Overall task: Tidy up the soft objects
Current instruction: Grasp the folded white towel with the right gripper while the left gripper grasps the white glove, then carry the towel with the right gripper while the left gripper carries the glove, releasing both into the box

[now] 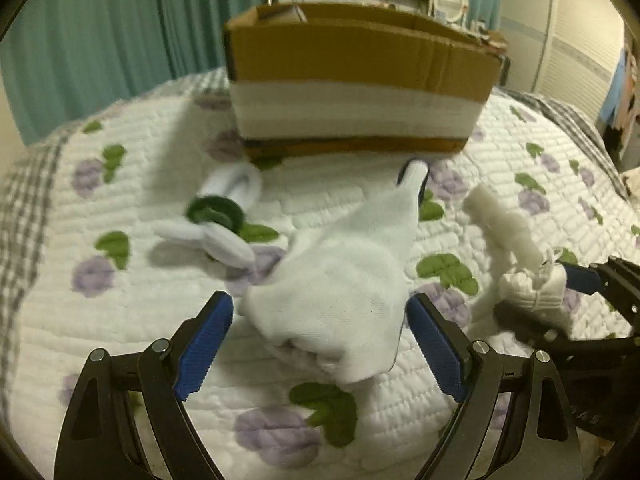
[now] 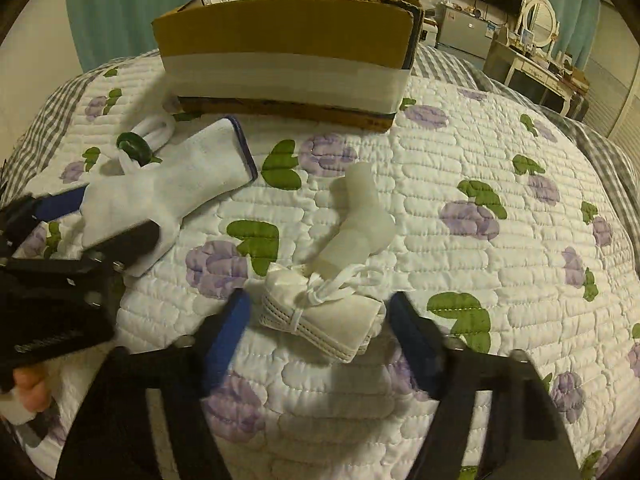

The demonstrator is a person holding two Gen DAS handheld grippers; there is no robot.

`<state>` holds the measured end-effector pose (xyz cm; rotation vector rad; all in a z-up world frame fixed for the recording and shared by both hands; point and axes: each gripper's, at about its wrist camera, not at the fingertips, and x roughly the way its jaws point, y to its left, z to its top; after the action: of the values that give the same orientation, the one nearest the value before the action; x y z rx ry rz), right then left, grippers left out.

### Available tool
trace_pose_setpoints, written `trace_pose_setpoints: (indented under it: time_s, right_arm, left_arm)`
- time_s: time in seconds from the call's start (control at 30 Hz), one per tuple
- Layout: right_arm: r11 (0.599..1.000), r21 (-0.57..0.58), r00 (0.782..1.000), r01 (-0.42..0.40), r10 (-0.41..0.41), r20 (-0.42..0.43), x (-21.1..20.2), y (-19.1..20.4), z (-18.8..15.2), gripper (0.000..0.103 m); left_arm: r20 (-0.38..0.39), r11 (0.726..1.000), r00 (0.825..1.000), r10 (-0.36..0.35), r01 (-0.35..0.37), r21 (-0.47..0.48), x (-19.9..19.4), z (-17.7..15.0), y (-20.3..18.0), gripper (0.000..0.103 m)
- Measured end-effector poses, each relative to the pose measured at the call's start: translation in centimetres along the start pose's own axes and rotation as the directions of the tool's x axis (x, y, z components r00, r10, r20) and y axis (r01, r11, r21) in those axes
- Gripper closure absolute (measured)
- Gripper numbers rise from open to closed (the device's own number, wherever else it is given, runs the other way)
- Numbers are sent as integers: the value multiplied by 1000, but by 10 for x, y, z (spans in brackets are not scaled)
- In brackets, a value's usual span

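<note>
Ahead of both tongs the cardboard box (image 2: 286, 60) stands on the bed (image 2: 460, 160) and blocks the far side. Between the spread left tongs (image 1: 320, 344) lies a white glove (image 1: 340, 280), filling most of the gap. Left of them a white-and-green plush ring (image 1: 218, 212) lies apart, with bare quilt around it. The right tongs (image 2: 316, 320) straddle a folded mask bundle (image 2: 324, 316); a white sock (image 2: 360, 216) lies just beyond, touching it. To their right the quilt lies open.

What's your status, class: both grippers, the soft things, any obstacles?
Left gripper open around glove. Right gripper open around mask. Box beyond, path clear.
</note>
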<state>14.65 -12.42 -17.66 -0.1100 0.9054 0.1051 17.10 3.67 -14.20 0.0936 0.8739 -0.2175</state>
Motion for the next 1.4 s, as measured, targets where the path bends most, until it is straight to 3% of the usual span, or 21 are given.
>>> trace_pose_setpoints:
  time_s: [0.07,0.1,0.2,0.43,0.8,1.07,1.27,1.4]
  right_arm:
    - [1000,8,1000,-6,6,5,-2,-2,0,45]
    - [1000,15,1000,-11,11,5,-3,-3,-1,45]
    - [999,27,1000,-24,23,9,-7,-6,-3,46]
    - [998,45,998,-35,33,48,-36,-10,-14,46]
    - [997,16,980,-75,71,185,-113,-4,-24,46]
    - [997,-40,945,-70,79,316,-183,-6,1,46]
    - [994,-96,896,-53,90,434,-233,-12,50,46]
    - [994,-110,868,-18,71,491,-248,-16,93,46]
  left_arm:
    - [-17,1000,1000,-4,4,-7,8,-1,0,16]
    - [-20,1000,1000,-9,9,-5,10,-3,0,27]
    - [-10,1000,1000,-16,16,7,6,-4,-1,40]
    - [21,1000,1000,-22,22,-10,-25,-18,1,43]
    - [150,1000,989,-2,4,-11,-123,-26,-6,43]
    - [256,999,967,11,-20,30,-190,3,-23,43]
    - [324,998,946,5,-27,64,-211,55,-21,43]
    - [351,998,936,11,-32,56,-203,105,-9,43]
